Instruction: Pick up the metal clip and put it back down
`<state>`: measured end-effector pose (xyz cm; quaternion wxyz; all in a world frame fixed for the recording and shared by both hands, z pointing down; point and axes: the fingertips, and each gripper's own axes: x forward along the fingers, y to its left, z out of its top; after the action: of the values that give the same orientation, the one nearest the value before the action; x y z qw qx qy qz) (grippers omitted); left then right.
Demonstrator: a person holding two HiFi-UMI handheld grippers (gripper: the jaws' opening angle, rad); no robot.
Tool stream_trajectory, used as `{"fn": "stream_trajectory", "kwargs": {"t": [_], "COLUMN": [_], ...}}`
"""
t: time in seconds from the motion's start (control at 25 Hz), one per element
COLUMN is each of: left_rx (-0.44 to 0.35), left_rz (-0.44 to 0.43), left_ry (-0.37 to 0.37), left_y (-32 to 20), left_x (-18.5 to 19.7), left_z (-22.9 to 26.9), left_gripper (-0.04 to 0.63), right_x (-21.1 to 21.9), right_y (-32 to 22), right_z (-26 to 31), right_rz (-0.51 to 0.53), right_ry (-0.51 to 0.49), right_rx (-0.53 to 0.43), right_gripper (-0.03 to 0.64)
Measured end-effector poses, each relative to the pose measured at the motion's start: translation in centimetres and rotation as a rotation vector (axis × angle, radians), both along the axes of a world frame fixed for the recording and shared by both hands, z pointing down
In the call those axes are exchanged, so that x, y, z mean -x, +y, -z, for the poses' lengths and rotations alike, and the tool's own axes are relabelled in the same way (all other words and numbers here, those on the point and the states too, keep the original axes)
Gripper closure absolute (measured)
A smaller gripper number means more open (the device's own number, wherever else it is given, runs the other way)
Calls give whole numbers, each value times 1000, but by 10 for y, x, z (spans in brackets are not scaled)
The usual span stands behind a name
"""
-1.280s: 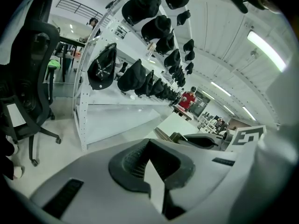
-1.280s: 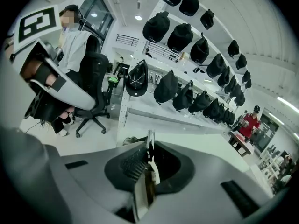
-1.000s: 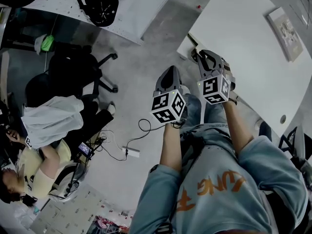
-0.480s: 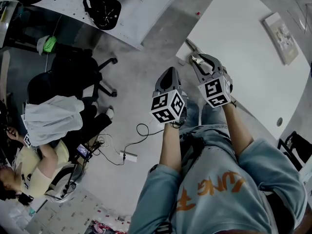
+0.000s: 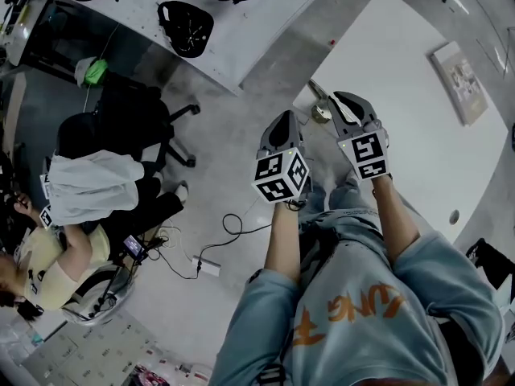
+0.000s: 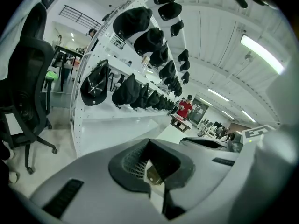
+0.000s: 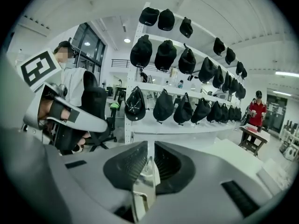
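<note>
My right gripper (image 5: pixel 336 101) is held up over the corner of the white table (image 5: pixel 402 95), shut on the metal clip (image 5: pixel 320 104), whose shiny end sticks out past the jaws toward the table edge. In the right gripper view the clip (image 7: pixel 145 183) is a bright metal strip pinched between the ribbed pads (image 7: pixel 133 164). To the left of it, over the floor, my left gripper (image 5: pixel 282 123) has its jaws together with nothing clearly held; in the left gripper view (image 6: pixel 150 160) only a thin pale sliver shows between them.
A flat booklet (image 5: pixel 460 72) lies far back on the table. White shelving with black caps (image 5: pixel 187 26) stands ahead. To the left are an office chair (image 5: pixel 129 123) and a seated person (image 5: pixel 76 207). A cable (image 5: pixel 229 230) runs across the grey floor.
The head view has drifted, so the shelving and table sit lower in the picture. My right gripper keeps its hold on the clip and has tilted slightly. The left gripper has hardly moved.
</note>
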<state>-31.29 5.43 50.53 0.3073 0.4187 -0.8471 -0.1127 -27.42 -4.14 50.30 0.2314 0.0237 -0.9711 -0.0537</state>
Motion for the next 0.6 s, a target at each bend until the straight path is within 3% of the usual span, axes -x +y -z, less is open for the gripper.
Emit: {"fn": "stream_trajectory", "kwargs": {"t": [0.32,0.6], "left_rx": [-32,-73], "left_rz": [-4,-78], "left_ry": [-92,-183], "left_y": [-25,-68], "left_x": [10,7], "left_z": [39,80], "left_gripper": [586,586], "right_x": [7,-8], "right_y": [-23,-69], "right_z": [44,82], "right_rz": [-22,-107], "right_ry": [-98,-175], "right_rx": [19,-24], "right_gripper": [578,584]}}
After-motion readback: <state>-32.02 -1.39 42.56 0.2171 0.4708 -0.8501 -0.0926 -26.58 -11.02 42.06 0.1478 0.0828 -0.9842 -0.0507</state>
